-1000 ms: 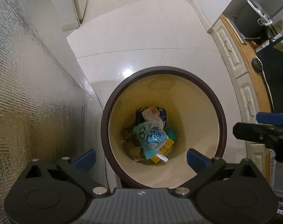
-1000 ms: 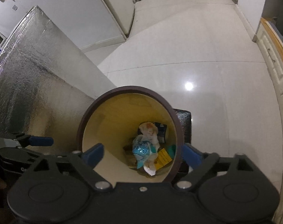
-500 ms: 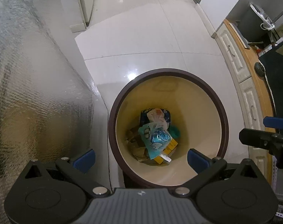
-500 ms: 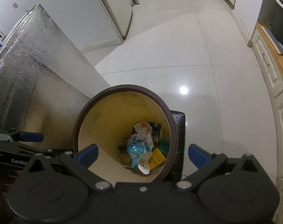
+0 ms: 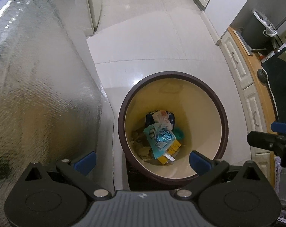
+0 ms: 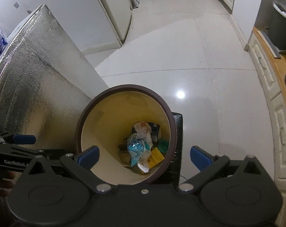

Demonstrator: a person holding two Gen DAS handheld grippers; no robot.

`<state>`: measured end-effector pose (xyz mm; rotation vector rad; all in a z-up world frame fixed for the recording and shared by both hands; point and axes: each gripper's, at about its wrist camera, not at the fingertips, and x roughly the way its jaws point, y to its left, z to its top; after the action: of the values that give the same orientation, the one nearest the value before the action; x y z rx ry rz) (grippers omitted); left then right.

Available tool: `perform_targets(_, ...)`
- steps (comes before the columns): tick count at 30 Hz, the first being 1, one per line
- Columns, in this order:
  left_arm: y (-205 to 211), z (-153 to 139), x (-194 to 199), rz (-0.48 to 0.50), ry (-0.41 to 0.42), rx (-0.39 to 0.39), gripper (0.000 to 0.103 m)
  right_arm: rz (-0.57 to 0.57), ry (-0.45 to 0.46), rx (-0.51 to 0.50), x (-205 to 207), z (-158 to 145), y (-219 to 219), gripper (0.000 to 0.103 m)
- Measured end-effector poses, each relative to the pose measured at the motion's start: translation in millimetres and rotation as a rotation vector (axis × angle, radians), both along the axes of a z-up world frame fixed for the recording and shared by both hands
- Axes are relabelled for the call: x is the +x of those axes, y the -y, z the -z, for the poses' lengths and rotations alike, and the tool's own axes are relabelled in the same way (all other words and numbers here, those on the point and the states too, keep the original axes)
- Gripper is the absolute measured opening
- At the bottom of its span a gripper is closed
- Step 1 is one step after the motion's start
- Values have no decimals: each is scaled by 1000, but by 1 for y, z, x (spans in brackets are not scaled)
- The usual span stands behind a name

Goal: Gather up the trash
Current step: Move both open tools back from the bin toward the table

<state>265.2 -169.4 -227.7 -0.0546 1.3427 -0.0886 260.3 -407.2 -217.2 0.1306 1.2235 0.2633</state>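
Observation:
A round trash bin with a dark brown rim [image 5: 225, 124] and cream inside stands on the floor. It shows in the right wrist view too [image 6: 82, 113]. At its bottom lie a light blue snack bag [image 5: 161, 138], a crumpled white wrapper [image 5: 161, 116], a yellow packet [image 5: 174, 146] and a green lid [image 5: 178, 132]. The blue bag [image 6: 136, 146] also shows in the right wrist view. My left gripper [image 5: 142, 160] is open and empty above the bin's near side. My right gripper [image 6: 144, 156] is open and empty above the bin.
A tall box wrapped in silver foil [image 5: 39, 94] stands left of the bin, close to it. White cabinets with a wooden top [image 5: 256, 87] run along the right. A dark bin [image 6: 282, 30] stands at the far right. Pale tiled floor [image 6: 180, 47] stretches ahead.
Both grippers have risen and drawn back from the bin, which looks smaller and farther. Both stay open and empty. The trash in the bin has not moved.

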Motion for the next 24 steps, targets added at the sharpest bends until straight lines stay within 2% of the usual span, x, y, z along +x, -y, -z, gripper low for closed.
perform_targets(14,4,-64,-34,-20,140,-15,103,-16,84,-18,-33,-49,11,103)
perform_targets(24,-2,-120,-62,-31,281,-43,103,-25,199,-25,-59,-94,14,103)
